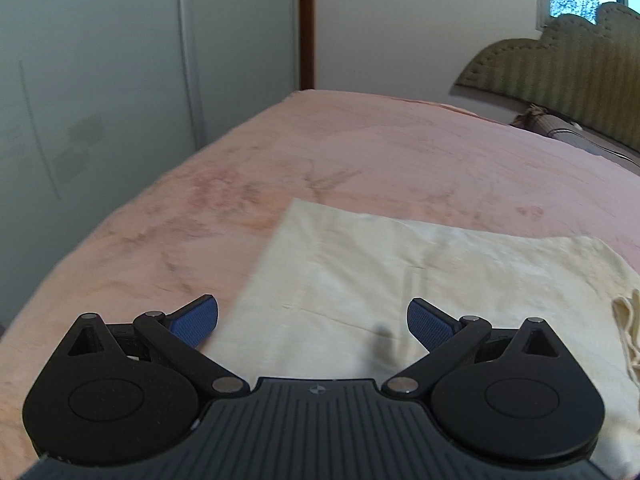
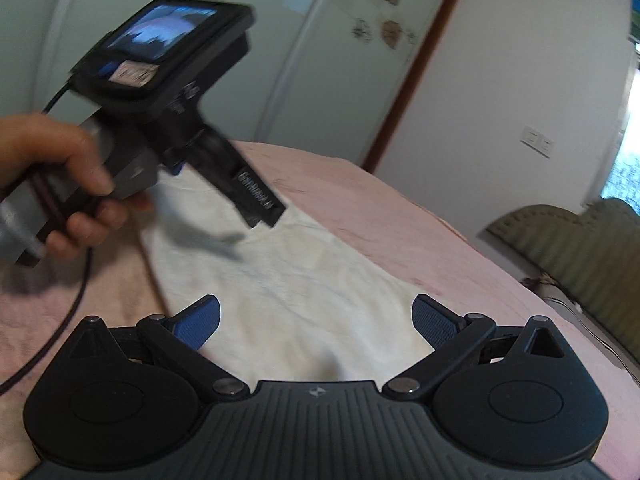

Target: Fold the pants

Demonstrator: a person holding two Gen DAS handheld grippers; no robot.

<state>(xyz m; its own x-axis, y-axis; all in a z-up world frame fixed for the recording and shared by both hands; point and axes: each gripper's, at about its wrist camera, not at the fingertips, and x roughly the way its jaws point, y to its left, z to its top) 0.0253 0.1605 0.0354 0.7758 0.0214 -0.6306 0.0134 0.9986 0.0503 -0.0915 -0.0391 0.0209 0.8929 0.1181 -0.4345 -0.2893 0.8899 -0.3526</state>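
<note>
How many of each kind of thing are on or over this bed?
Handheld grippers: 2, the left gripper and the right gripper, both open
Cream pants: 1
Pink bedspread: 1
Person's hand: 1
Total: 5

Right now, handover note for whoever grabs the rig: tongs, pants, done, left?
Left tongs: open, empty, hovering over the near edge of the pants.
Right tongs: open, empty, also over the pants.
Pants: cream, lying flat on the pink blanket; drawstring at the right edge in the left wrist view.
Done: cloth looks laid out in a flat rectangle; fold count unclear.
Left: grip an edge and fold.
</note>
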